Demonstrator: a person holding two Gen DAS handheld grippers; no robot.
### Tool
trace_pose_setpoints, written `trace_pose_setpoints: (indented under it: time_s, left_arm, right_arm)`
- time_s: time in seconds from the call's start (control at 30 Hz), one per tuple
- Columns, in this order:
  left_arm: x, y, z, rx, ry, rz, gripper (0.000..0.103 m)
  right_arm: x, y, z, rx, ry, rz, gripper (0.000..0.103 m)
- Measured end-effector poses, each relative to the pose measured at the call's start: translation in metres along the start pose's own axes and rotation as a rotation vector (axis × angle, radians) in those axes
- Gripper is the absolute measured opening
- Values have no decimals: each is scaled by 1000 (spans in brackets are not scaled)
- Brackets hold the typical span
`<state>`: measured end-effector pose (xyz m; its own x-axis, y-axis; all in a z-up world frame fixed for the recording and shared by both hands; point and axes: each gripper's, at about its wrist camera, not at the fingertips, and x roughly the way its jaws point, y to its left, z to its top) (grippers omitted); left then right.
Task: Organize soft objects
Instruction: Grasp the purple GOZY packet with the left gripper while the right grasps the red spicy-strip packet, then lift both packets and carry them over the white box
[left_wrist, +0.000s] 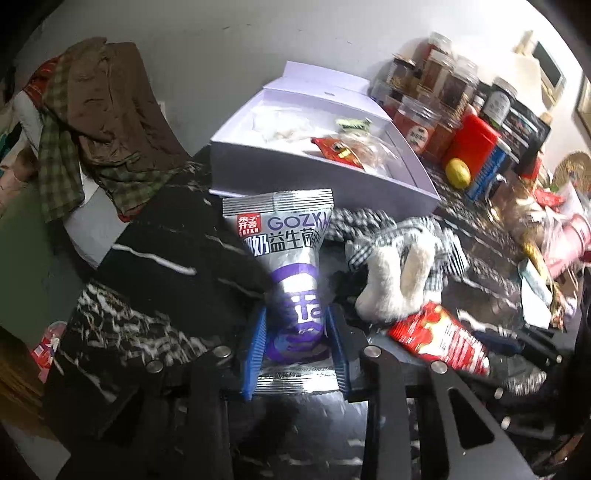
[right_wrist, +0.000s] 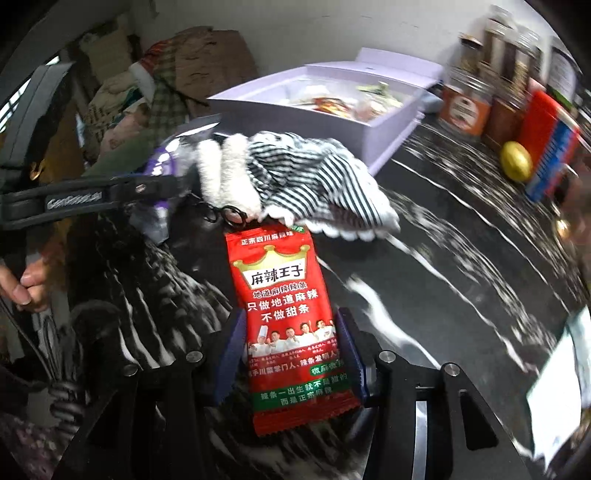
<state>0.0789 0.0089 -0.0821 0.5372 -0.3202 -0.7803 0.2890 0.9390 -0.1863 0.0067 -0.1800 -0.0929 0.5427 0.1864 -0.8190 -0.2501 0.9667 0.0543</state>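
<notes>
Left gripper (left_wrist: 295, 345) clamped on silver-purple snack pouch (left_wrist: 286, 258), held over black marble bench (left_wrist: 155, 258) in front of white box (left_wrist: 325, 173). Right gripper (right_wrist: 290, 356) clamped on red snack packet (right_wrist: 286, 314), striped plush toy (right_wrist: 295, 181) just beyond it

Left gripper (left_wrist: 295, 343) and right gripper (right_wrist: 291, 354) both clamp packets.
</notes>
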Motion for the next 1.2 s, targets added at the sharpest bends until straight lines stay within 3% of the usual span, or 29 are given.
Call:
trace_pose_setpoints:
  time_s: [0.1, 0.4, 0.6, 0.73, 0.8, 0.87, 0.93, 1.13, 1.2]
  left_arm:
    - [-7, -10, -9, 22, 19, 12, 32]
    - [-27, -47, -40, 49, 110, -87, 32]
    - [-33, -77, -58, 120, 179, -152, 32]
    - [-26, -84, -58, 128, 180, -147, 34]
    - [-14, -83, -56, 109, 216, -119, 36]
    - [-10, -83, -55, 99, 197, -98, 39]
    - [-6, -85, -54, 106, 183, -85, 40]
    - [2, -95, -49, 124, 163, -54, 40]
    - [4, -96, -47, 126, 161, -47, 40]
  right_arm:
    - [-10, -12, -11, 44, 4, -24, 49]
    - [-36, -40, -44, 128, 15, -70, 49]
    - [-49, -49, -63, 142, 12, -97, 51]
    - [-50, -51, -67, 148, -8, -114, 63]
    - [-48, -50, -66, 149, -14, -110, 70]
    - [-45, -49, -65, 146, -13, -107, 86]
    - [-42, -48, -64, 131, -6, -110, 92]
    - [-37, -50, -63, 86, -8, -153, 91]
    - [-39, -52, -63, 100, -30, -170, 80]
